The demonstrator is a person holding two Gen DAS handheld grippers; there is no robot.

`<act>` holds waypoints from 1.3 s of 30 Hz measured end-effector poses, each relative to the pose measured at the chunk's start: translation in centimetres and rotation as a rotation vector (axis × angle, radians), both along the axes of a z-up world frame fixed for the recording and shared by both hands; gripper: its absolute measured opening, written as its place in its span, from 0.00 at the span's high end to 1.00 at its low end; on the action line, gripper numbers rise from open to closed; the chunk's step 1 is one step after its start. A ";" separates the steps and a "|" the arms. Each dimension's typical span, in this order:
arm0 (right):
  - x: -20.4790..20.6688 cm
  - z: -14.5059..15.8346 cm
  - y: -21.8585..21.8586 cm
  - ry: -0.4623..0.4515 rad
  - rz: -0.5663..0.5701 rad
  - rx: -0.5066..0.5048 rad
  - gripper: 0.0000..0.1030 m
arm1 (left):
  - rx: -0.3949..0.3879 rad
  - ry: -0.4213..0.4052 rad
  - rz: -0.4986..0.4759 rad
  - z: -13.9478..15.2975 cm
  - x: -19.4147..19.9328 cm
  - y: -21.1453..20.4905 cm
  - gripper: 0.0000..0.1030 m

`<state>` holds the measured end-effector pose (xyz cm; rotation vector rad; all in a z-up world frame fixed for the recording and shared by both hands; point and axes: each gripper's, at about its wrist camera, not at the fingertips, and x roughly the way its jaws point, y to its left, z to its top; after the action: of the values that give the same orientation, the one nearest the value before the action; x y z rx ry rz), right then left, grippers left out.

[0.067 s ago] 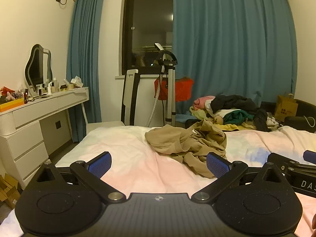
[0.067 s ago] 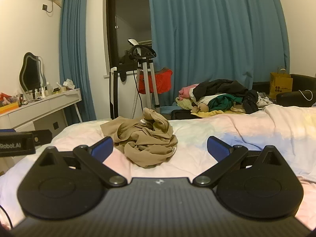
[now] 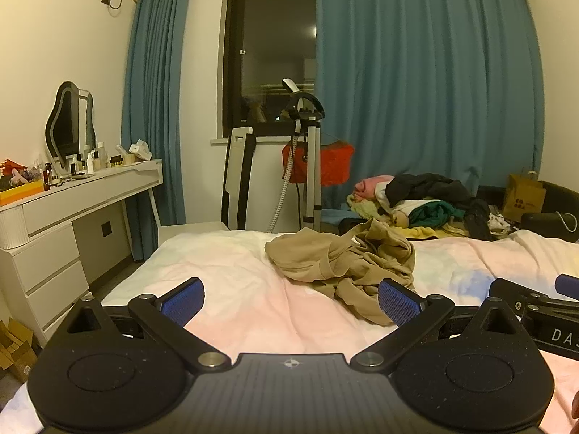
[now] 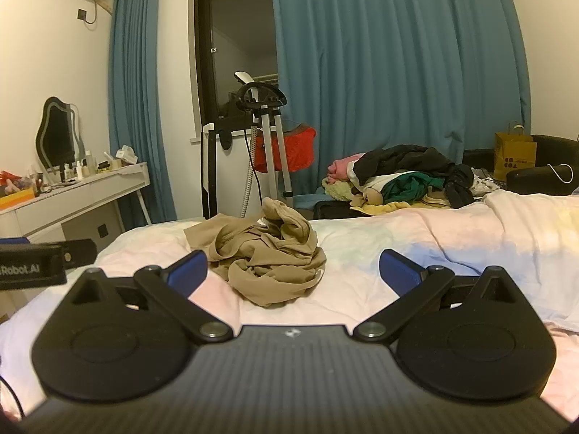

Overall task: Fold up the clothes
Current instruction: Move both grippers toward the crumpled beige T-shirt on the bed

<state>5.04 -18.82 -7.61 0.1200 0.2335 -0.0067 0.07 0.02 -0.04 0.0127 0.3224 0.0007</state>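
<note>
A crumpled tan garment (image 3: 343, 264) lies in a heap on the pale pink bed sheet (image 3: 246, 289). In the right wrist view the same tan garment (image 4: 267, 253) sits just ahead, left of centre. My left gripper (image 3: 291, 298) hovers low over the bed, open, its blue pads (image 3: 182, 300) wide apart, and the heap lies ahead to the right. My right gripper (image 4: 293, 271) is open too, nothing between its fingers. The right gripper's body (image 3: 539, 307) shows at the left view's right edge, and the left gripper's body (image 4: 32, 264) at the right view's left edge.
A pile of mixed clothes (image 3: 419, 199) lies beyond the bed's far edge. A garment steamer on a stand (image 3: 307, 159) and a white chair (image 3: 237, 177) stand by the window. A white vanity desk (image 3: 72, 202) with a mirror is on the left. A paper bag (image 4: 514, 155) sits at the far right.
</note>
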 end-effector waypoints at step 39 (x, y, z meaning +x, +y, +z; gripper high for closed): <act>-1.5 0.5 -0.6 -0.100 -0.095 -0.015 0.00 | -0.079 -0.038 0.008 -0.7 -1.2 0.9 0.00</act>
<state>3.54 -19.42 -7.08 0.1159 0.1282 -0.0971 -1.11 0.94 -0.76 -0.0673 0.2841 -0.0038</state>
